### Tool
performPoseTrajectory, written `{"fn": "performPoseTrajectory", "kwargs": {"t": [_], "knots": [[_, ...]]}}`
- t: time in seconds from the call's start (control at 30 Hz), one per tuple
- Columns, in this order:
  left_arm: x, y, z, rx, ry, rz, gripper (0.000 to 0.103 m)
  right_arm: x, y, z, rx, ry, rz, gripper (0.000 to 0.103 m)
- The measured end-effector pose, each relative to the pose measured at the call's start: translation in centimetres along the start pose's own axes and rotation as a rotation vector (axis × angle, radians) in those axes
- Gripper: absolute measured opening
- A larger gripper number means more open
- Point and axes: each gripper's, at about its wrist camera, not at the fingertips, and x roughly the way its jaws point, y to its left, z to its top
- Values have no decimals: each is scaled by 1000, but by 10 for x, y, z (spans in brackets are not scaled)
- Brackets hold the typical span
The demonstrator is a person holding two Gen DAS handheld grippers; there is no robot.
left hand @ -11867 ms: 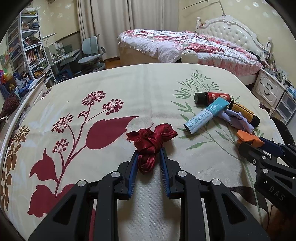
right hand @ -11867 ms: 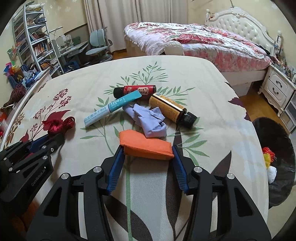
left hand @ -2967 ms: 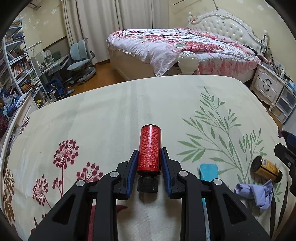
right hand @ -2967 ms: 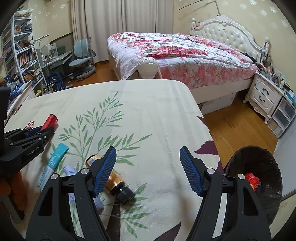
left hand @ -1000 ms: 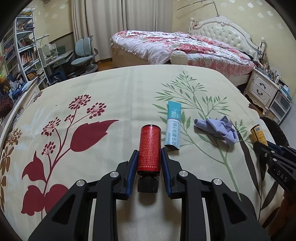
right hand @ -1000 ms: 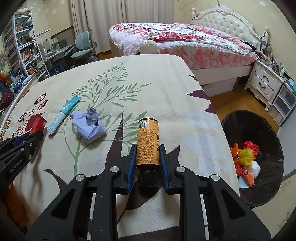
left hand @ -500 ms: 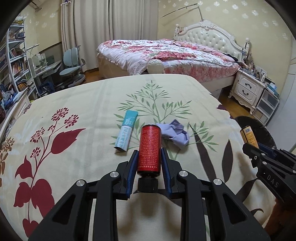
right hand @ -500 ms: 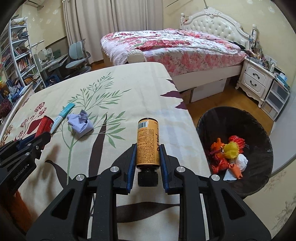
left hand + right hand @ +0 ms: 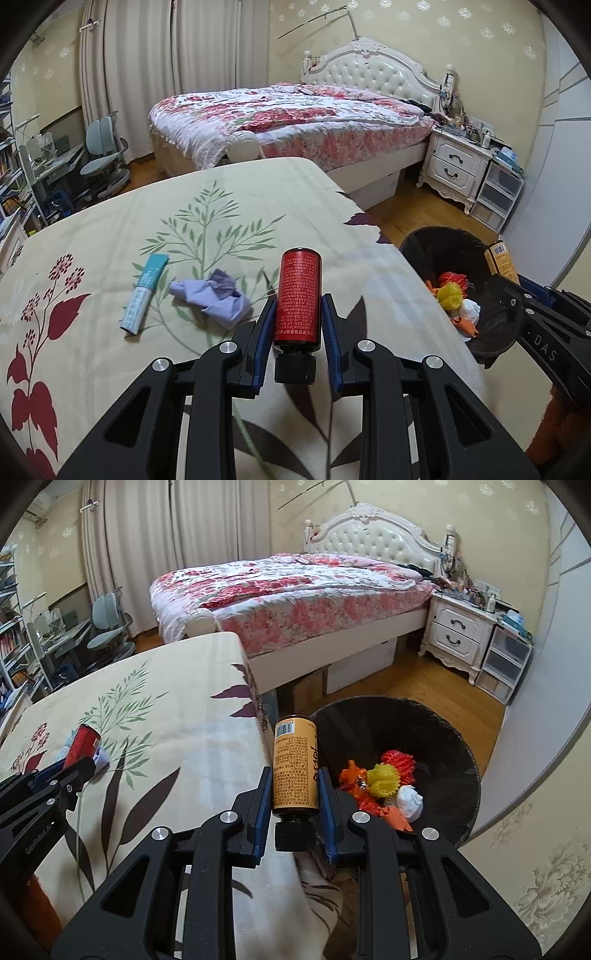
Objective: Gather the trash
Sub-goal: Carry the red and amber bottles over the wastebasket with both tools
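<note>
My left gripper [image 9: 297, 325] is shut on a red bottle [image 9: 298, 295] with a black cap, held above the floral cloth [image 9: 110, 229] near its right edge. My right gripper [image 9: 295, 794] is shut on an amber bottle [image 9: 294, 764] with a black cap, at the cloth's edge beside the black trash bin [image 9: 443, 731]. The bin [image 9: 436, 243] holds red, yellow, orange and white scraps [image 9: 388, 779]. A teal-and-white tube [image 9: 144, 291] and a crumpled lilac wad [image 9: 214, 295] lie on the cloth. The right gripper with its amber bottle [image 9: 500, 262] shows at the right of the left wrist view.
A bed with a floral quilt [image 9: 295, 118] stands behind the cloth-covered surface. A white nightstand [image 9: 458, 166] and plastic drawers [image 9: 498, 195] stand on the wooden floor at right. Desk chairs [image 9: 103, 147] and shelves are at far left.
Both grippers have swung right with their bottles. The trash bin has come into fuller view, and the right gripper's bottle is now at the cloth's edge beside it.
</note>
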Motion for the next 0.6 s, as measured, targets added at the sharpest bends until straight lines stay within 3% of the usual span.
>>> {"fn": "performPoseTrajectory", "kwargs": {"t": [0.6], "knots": [[51, -98, 42, 105, -14, -107, 27, 33, -75, 16, 127, -6, -118, 23]]}}
